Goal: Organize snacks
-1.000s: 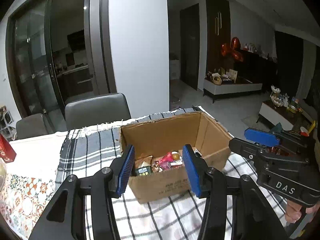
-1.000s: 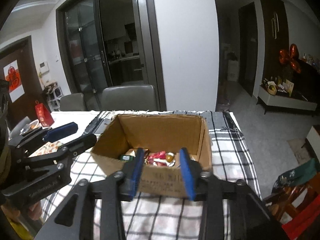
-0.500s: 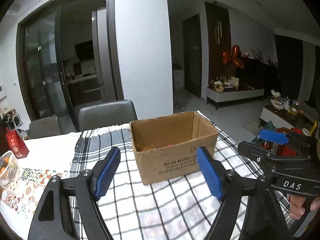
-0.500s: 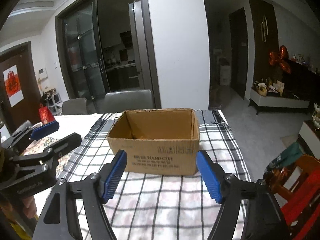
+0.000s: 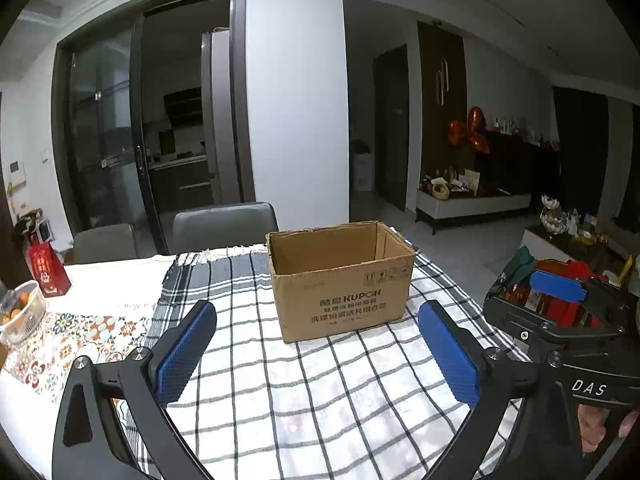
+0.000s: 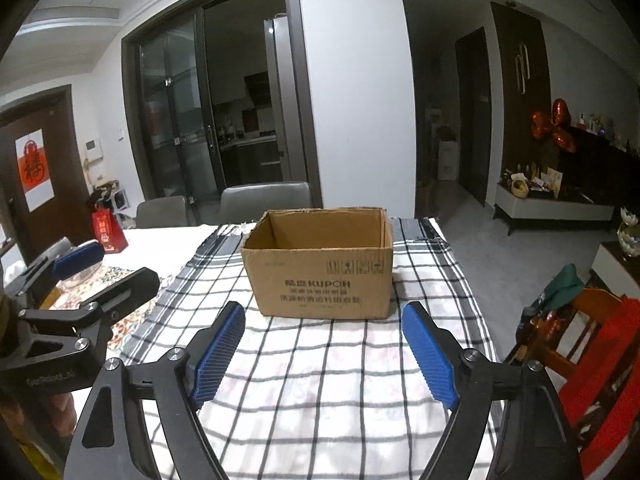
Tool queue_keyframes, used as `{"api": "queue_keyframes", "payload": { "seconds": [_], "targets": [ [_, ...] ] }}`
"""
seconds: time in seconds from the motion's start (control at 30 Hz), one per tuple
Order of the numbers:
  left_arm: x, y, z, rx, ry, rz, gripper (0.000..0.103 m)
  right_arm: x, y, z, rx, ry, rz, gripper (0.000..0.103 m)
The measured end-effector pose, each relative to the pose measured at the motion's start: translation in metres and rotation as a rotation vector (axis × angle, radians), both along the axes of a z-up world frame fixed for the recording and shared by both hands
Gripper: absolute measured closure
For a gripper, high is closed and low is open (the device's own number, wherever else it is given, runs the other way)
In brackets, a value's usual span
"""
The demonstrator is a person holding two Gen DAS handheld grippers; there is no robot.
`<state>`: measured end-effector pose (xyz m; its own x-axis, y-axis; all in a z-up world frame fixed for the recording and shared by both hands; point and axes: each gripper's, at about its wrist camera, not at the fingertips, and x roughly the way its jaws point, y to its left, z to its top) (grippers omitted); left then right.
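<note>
An open brown cardboard box (image 5: 344,292) with printed text stands upright on the checked tablecloth (image 5: 304,392); it also shows in the right wrist view (image 6: 324,276). Its inside is hidden from this low angle, so no snacks show. My left gripper (image 5: 316,350) is open and empty, held back from the box's near side. My right gripper (image 6: 322,354) is open and empty, also short of the box. Each gripper shows in the other's view: the right one (image 5: 560,320) at the right edge, the left one (image 6: 92,276) at the left edge.
A red gift bag (image 5: 46,270) and a white bowl of fruit (image 5: 18,312) stand on the table's left part. Two grey chairs (image 5: 224,222) stand behind the table. A wooden chair with red cloth (image 6: 592,344) is at the right.
Both grippers have pulled back and down from over the box and opened wider. The snacks inside the box have dropped out of sight behind its wall.
</note>
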<state>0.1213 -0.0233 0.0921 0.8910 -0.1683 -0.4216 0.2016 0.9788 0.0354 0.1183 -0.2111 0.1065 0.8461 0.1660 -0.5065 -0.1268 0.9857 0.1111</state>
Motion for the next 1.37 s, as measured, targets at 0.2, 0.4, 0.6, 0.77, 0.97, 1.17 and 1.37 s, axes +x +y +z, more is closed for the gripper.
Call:
{"api": "queue_keyframes", "payload": {
  "seconds": [0.2,0.4,0.6,0.77,0.97,1.17,1.37],
  "targets": [
    [-0.016,0.000,-0.002,-0.023,0.005,0.001,0.000,-0.018,0.002,0.004,-0.003,-0.013,-0.005,0.020],
    [-0.027,0.004,-0.002,-0.006,-0.017,0.020,0.000,-0.029,0.003,0.003,0.010,-0.015,0.000,0.020],
    [-0.034,0.005,-0.001,-0.014,-0.019,0.022,0.000,-0.035,0.004,0.004,0.000,-0.030,-0.011,0.020],
    [-0.036,0.005,0.000,-0.018,-0.025,0.024,0.000,-0.038,0.003,0.004,0.001,-0.031,-0.008,0.020],
    [-0.038,0.005,0.002,-0.015,-0.027,0.033,0.000,-0.039,0.003,0.006,-0.003,-0.031,-0.011,0.020],
    [-0.038,0.005,0.001,-0.021,-0.023,0.038,0.000,-0.040,0.003,0.006,-0.004,-0.032,-0.012,0.020],
    [-0.037,0.007,-0.001,-0.036,-0.007,0.040,0.000,-0.041,0.004,0.007,-0.013,-0.032,-0.013,0.020]
  ]
}}
